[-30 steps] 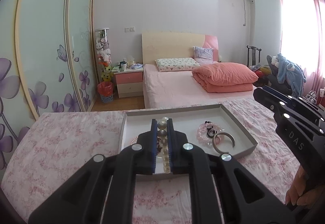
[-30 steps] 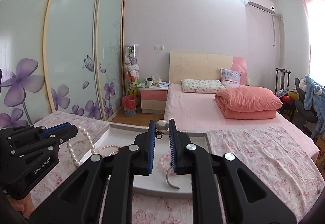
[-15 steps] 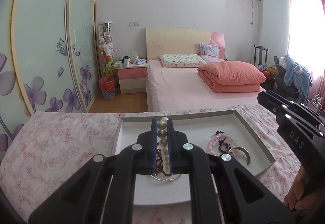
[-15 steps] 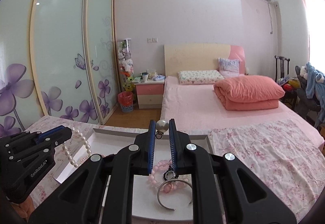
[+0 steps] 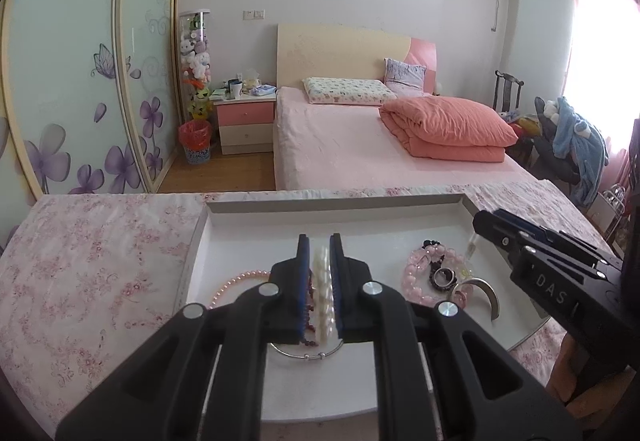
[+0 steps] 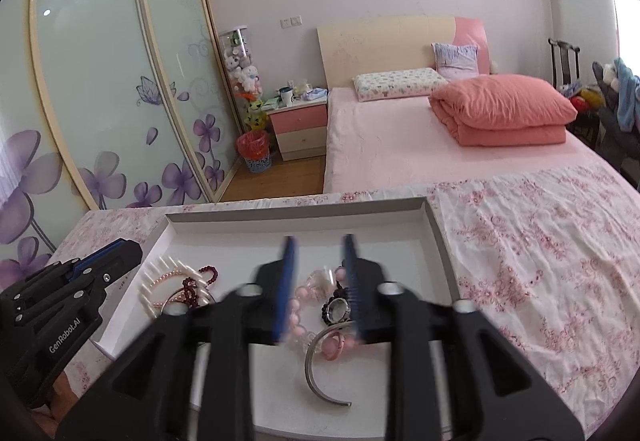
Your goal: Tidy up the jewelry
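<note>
A white tray (image 5: 340, 207) lies on the flowered cloth and holds several jewelry pieces. My left gripper (image 5: 319, 245) is shut on a white pearl necklace (image 5: 323, 289) and holds it low over the tray's left part, above a dark red bead strand (image 5: 309, 315) and a thin silver bangle (image 5: 308, 355). My right gripper (image 6: 318, 241) is open and blurred over a pink bead bracelet (image 6: 298, 315), a watch (image 6: 338, 309) and a silver cuff (image 6: 320, 373). A small clear earring piece (image 6: 320, 277) lies between its fingers. The pearl necklace (image 6: 160, 273) shows at the tray's left.
The tray's raised rim (image 6: 296, 211) borders the far side. A pink bead necklace (image 5: 236, 281) lies at the tray's left. The flowered cloth (image 6: 532, 241) spreads to the right. A bed (image 5: 360, 145) and wardrobe doors (image 5: 80, 61) stand beyond.
Both grippers have dropped toward the tray. The right gripper has opened and let go of the pearl earring. The left still grips the pearl necklace, now low in the tray.
</note>
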The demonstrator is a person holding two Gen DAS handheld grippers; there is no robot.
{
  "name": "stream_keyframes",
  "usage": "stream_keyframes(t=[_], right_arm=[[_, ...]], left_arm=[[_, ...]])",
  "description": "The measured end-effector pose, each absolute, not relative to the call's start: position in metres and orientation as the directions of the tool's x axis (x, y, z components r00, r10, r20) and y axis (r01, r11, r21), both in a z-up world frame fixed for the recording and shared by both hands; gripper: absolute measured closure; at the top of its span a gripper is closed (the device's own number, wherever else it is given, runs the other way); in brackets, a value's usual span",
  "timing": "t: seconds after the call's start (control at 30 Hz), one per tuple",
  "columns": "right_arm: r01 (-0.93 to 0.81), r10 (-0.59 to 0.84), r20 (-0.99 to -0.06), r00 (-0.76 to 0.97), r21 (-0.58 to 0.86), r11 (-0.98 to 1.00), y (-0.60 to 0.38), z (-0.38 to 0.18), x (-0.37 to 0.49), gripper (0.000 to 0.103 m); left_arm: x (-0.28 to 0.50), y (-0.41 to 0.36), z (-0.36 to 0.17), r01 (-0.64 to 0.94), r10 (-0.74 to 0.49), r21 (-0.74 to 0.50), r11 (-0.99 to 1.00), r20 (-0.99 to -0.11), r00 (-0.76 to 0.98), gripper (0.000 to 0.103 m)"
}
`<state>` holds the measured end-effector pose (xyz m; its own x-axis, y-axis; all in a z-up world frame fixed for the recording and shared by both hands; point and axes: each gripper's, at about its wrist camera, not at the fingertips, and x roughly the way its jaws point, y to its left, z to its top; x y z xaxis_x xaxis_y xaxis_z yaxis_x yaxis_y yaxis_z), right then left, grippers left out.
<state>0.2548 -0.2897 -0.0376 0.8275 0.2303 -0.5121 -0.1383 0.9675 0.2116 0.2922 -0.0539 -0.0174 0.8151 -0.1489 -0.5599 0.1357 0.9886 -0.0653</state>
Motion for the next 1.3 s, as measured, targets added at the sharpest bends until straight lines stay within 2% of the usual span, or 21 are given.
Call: stream_keyframes(t=[0.07,0.23,0.37,0.47,0.53,0.63,0.77,0.83,1.07,1.2,1.3], right_arm=[[-0.124,0.219,-0.495,0.841,0.219,0.968,-0.296,-0.036,0.251,0.052],[-0.104,0.199,-0.479,0.855,0.218,0.97,-0.307,-0.029,0.238,0.052],[-0.101,0.191,-0.467,0.863,0.21,0.972,-0.309,-0.021,0.225,0.052],[-0.105,0.191,-0.457,0.869,0.208,0.973,-0.31,-0.016,0.211,0.044],[-0.109,0.19,-0.449,0.873,0.199,0.974,-0.306,-0.012,0.195,0.042],[-0.116,0.194,-0.453,0.87,0.195,0.974,-0.302,-0.007,0.173,0.032],[-0.123,0.182,-0.448,0.876,0.158,0.98,-0.293,-0.002,0.142,0.01],[-0.134,0.186,-0.437,0.88,0.147,0.98,-0.29,-0.001,0.129,0.004],[-0.135,0.187,-0.463,0.866,0.142,0.981,-0.29,-0.008,0.097,0.002],[-0.121,0.167,-0.442,0.881,0.131,0.984,-0.286,-0.011,0.085,0.002],[-0.12,0.165,-0.43,0.888,0.13,0.984,-0.285,-0.014,0.075,0.002]], left_arm=[[0.291,-0.045,-0.015,0.117,-0.147,-0.089,0.989,-0.556,0.818,0.078],[0.285,-0.023,-0.007,0.06,-0.12,-0.126,0.99,-0.548,0.828,0.071],[0.264,-0.007,0.002,0.023,-0.086,-0.123,0.992,-0.529,0.844,0.054],[0.244,0.001,0.006,0.013,-0.071,-0.114,0.993,-0.52,0.851,0.045],[0.224,0.007,0.008,0.002,-0.057,-0.106,0.994,-0.513,0.857,0.039],[0.198,0.015,0.011,-0.003,-0.05,-0.103,0.995,-0.511,0.858,0.028],[0.166,0.023,0.013,0.003,-0.053,-0.101,0.995,-0.496,0.867,0.01],[0.148,0.024,0.013,0.012,-0.058,-0.098,0.995,-0.483,0.874,0.004],[0.111,0.027,0.008,0.004,-0.04,-0.082,0.997,-0.442,0.896,0.004],[0.097,0.025,0.005,-0.011,-0.009,-0.049,0.999,-0.39,0.921,0.004],[0.093,0.019,0.004,-0.001,-0.007,-0.019,1.0,-0.388,0.921,0.004]])
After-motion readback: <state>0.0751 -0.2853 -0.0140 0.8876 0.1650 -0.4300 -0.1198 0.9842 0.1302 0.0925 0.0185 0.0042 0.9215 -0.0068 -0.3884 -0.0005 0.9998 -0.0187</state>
